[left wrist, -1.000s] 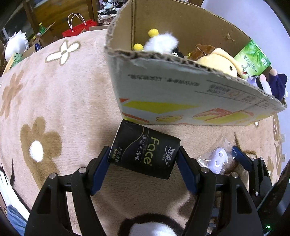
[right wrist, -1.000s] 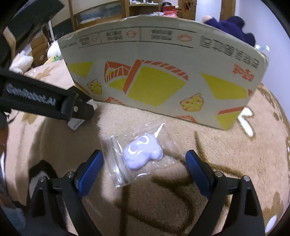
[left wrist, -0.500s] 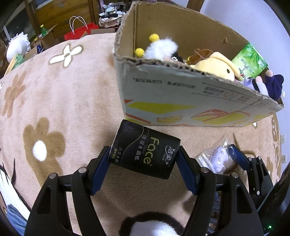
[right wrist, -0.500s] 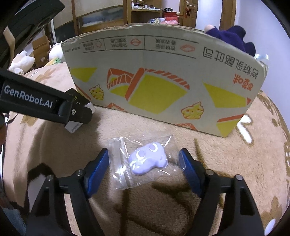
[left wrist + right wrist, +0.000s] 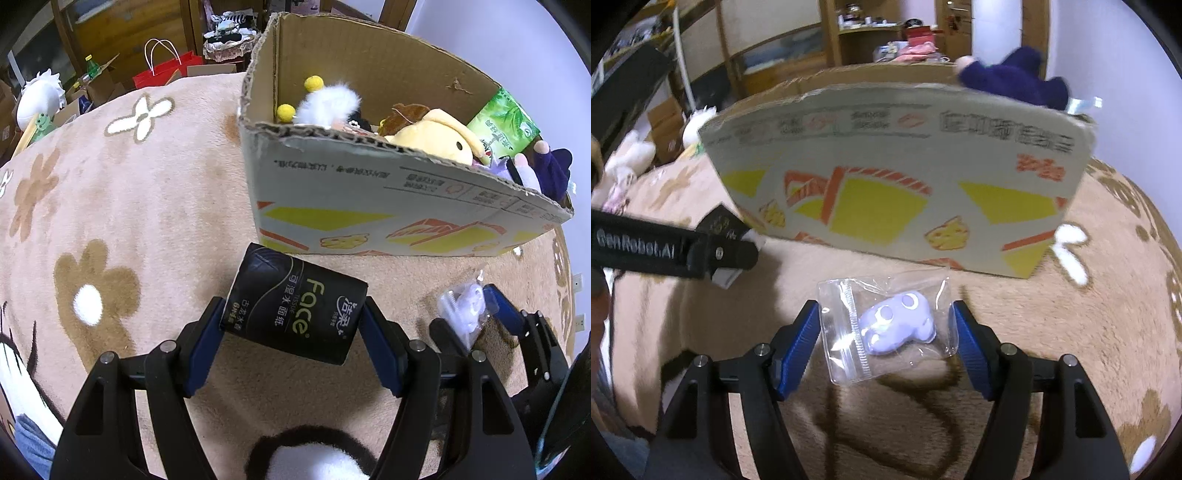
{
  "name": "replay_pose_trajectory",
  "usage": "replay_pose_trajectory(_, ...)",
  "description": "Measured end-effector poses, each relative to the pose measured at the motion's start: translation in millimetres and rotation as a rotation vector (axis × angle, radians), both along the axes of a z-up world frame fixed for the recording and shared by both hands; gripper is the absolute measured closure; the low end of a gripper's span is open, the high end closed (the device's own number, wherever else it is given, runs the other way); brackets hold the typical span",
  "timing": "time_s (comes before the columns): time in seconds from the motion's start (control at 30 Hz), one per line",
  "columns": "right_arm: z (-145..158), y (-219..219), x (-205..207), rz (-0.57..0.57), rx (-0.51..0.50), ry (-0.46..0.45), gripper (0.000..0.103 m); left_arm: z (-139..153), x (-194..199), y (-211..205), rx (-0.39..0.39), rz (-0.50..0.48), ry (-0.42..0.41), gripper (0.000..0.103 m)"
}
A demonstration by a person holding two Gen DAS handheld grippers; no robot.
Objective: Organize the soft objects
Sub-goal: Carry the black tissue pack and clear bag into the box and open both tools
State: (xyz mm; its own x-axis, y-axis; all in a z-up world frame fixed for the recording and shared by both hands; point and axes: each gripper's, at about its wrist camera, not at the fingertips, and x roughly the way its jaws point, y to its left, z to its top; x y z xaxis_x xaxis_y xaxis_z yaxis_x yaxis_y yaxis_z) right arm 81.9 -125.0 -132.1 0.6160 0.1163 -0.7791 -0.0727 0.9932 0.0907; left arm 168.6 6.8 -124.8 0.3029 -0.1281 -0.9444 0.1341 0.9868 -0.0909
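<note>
Now tissue pack (image 5: pixel 295 308) fills left gripper (image 5: pixel 291 321).

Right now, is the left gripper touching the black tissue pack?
Touching. The left wrist view shows the left gripper with both blue pads pressed against the ends of the black tissue pack, no gap either side.

The blanket (image 5: pixel 155 192) is beige with brown and white flowers. The box (image 5: pixel 369 206) is tan, printed with yellow and orange shapes. The black pack (image 5: pixel 295 304) carries green lettering. The clear bag (image 5: pixel 886 325) holds a lilac toy (image 5: pixel 897 325), perhaps white-eyed. Both grippers have blue pads (image 5: pixel 798 341).
</note>
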Motion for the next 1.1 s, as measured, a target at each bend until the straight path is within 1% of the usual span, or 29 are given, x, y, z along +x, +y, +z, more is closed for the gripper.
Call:
replay_pose_trajectory(0.23,9,-9,1,-0.010,0.005,-0.027,0.028,5,-4,0,0.000,0.002,-0.023,0.032)
replay_pose_trajectory(0.27,12,-20,-6,-0.009,0.005,-0.032,0.028,5,-5,0,0.002,0.003,-0.026,0.032)
replay_pose_trajectory(0.43,22,-23,-14,-0.008,0.006,-0.056,0.028,10,-11,-2,0.015,0.003,-0.049,0.032)
replay_pose_trajectory(0.6,35,-31,-25,-0.019,0.014,-0.087,0.028,18,-19,-4,0.034,-0.002,-0.089,0.032)
replay_pose_trajectory(0.83,58,-34,-39,-0.028,0.030,-0.153,0.028,38,-39,-14,0.067,-0.024,-0.194,0.032)
replay_pose_trajectory(1.1,85,-29,-49,-0.016,0.029,-0.226,0.028,69,-58,-15,0.064,-0.009,-0.324,0.032)
